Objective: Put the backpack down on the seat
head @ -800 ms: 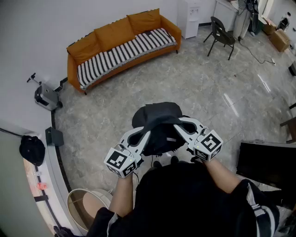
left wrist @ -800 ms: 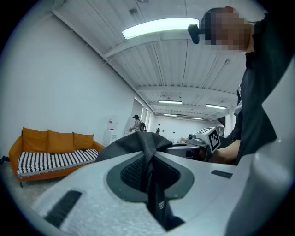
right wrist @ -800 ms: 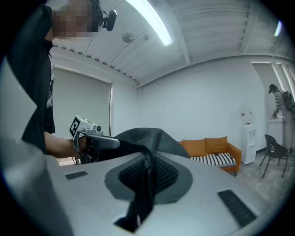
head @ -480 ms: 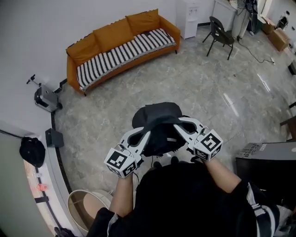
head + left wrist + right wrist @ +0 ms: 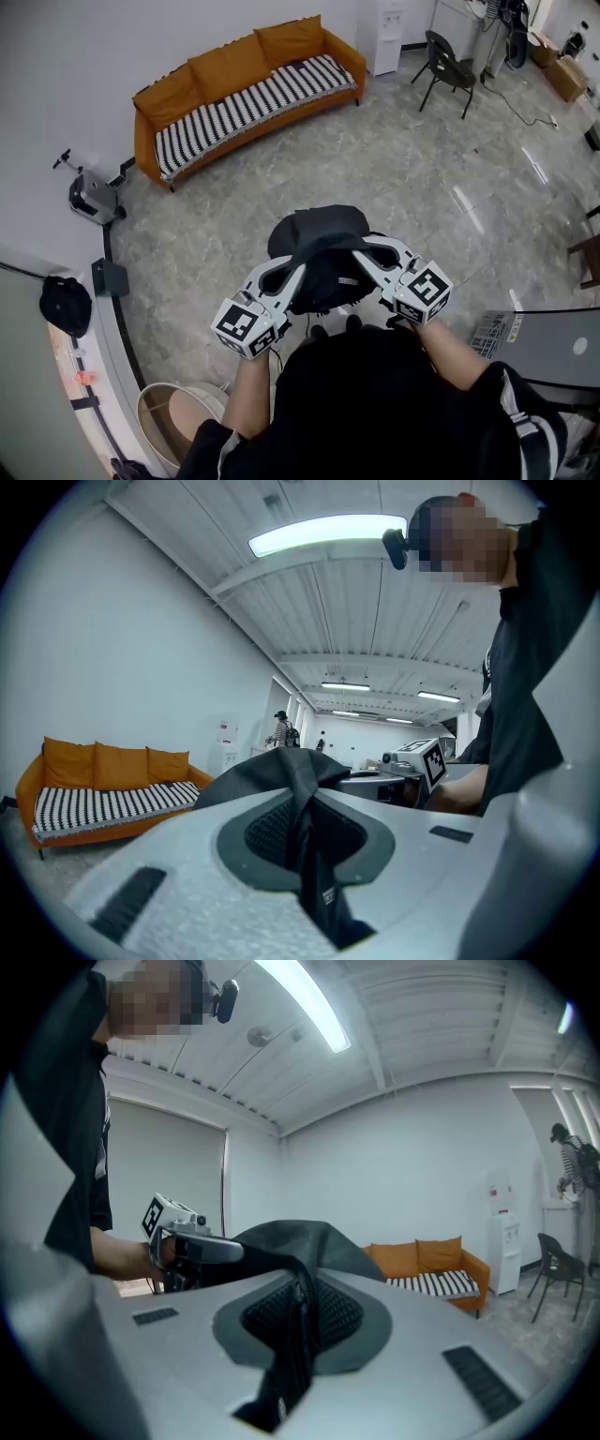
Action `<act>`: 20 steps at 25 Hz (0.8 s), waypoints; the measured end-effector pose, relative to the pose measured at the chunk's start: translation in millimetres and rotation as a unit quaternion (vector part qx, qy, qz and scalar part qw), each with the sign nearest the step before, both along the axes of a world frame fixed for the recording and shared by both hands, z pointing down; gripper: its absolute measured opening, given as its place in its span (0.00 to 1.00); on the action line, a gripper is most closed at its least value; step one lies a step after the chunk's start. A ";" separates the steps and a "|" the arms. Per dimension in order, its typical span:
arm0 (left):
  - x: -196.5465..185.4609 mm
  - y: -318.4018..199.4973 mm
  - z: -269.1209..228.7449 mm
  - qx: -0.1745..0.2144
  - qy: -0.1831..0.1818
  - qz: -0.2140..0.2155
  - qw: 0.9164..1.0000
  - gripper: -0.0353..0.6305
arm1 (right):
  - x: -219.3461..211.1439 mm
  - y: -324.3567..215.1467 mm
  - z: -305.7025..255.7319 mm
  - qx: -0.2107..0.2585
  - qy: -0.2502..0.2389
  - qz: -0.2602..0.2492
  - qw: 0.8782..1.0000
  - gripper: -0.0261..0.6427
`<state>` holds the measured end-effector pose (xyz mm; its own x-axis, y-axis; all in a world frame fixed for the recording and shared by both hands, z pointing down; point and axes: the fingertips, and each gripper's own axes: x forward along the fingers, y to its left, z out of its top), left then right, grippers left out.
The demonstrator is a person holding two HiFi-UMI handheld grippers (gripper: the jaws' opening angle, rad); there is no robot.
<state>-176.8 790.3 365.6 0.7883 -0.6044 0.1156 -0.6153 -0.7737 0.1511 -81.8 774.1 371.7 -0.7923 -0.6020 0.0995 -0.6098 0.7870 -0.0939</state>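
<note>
- Here, the black backpack [image 5: 319,251] hangs in the air just in front of us, above the grey floor [image 5: 394,178] and between our two tongs
- Both tongs are closed on it: the left gripper [image 5: 305,832] pinches a black strap with a small tag, and the right gripper [image 5: 292,1330] pinches a fold of strap on the other side
- We judge the bag soft and floppy, and not heavy, since it sags from the two pinch points. The woven straps look like the surest place to hold, as the smooth body fabric could slip
- The orange sofa [image 5: 246,86] with its striped seat stands far left against the wall, and a black folding chair [image 5: 448,66] stands far right. Both are well apart from the bag
- The open floor to either seat looks free to us. A small wheeled machine [image 5: 94,197] sits by the left wall, and a dark desk edge [image 5: 553,347] lies near right
</note>
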 end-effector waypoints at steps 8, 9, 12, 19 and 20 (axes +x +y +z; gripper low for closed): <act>8.9 -6.4 -2.5 -0.002 -0.004 0.002 1.000 0.11 | 9.3 -5.3 -1.4 -0.004 -0.007 0.001 1.000 0.10; 10.7 -6.5 -2.2 -0.002 -0.005 0.002 1.000 0.11 | 11.2 -5.0 -0.8 -0.003 -0.008 0.001 1.000 0.10; 16.8 -6.4 -0.1 -0.004 -0.006 0.003 1.000 0.11 | 17.7 -4.0 1.4 -0.006 -0.011 0.001 1.000 0.10; 35.9 -8.6 0.7 -0.006 -0.011 0.000 1.000 0.11 | 37.1 -5.7 0.8 -0.003 -0.016 -0.006 1.000 0.10; 39.2 -10.7 -0.1 -0.007 -0.012 -0.001 1.000 0.11 | 40.4 -7.9 -0.1 -0.002 -0.016 -0.009 1.000 0.10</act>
<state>-137.6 779.7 365.5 0.7834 -0.6049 0.1428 -0.6211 -0.7699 0.1464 -41.3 766.2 371.6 -0.8053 -0.5880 0.0759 -0.5928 0.7968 -0.1172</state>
